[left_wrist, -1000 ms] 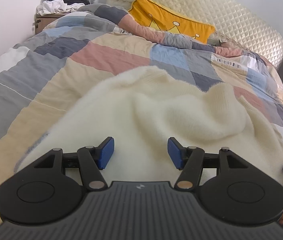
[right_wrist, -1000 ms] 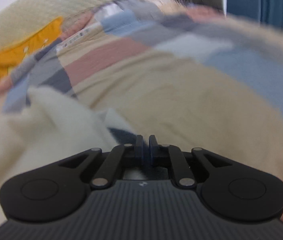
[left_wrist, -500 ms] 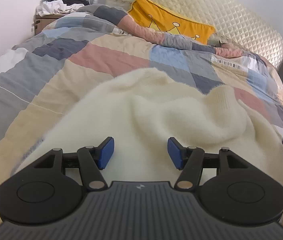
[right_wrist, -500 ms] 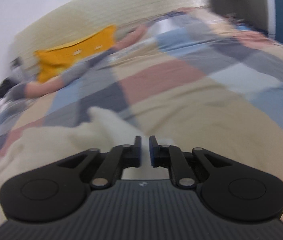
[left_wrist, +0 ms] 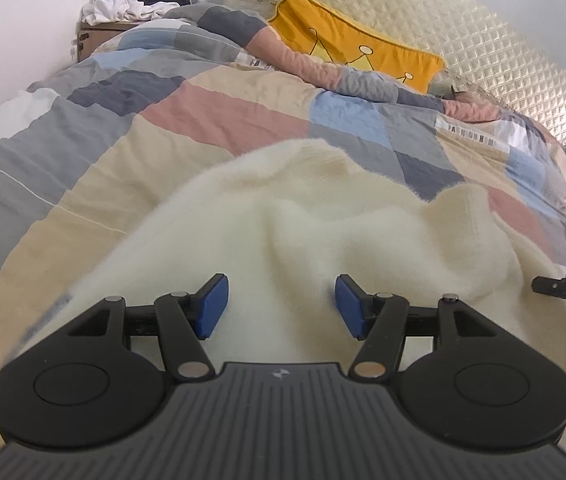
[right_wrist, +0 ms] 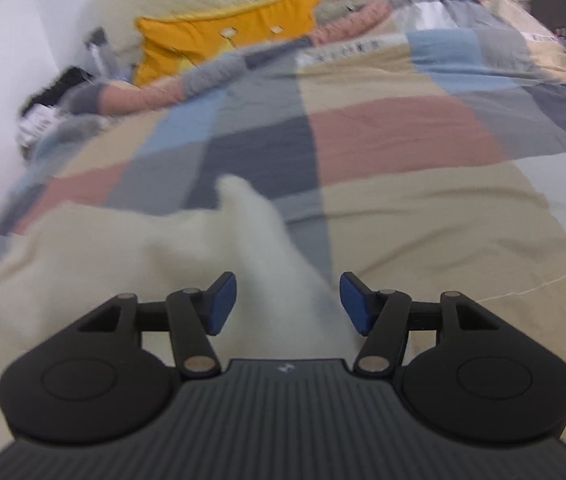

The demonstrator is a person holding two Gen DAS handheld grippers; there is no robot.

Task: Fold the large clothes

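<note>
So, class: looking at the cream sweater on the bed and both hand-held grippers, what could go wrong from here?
1. The right hand-held gripper is opening over a raised sleeve of the cream sweater; once released, the sleeve may flop out of place.
2. The sweater is bunched and wrinkled, so any fold made now could turn out uneven.
3. The patchwork duvet beneath is soft and rumpled, so a pinch might catch it too.

left gripper point(left_wrist: 281, 306): jaws apart, tilted down over cream sweater point(left_wrist: 323, 240), nothing gripped | right gripper point(right_wrist: 287, 304): jaws opening, sweater fold between, pads clear of it
</note>
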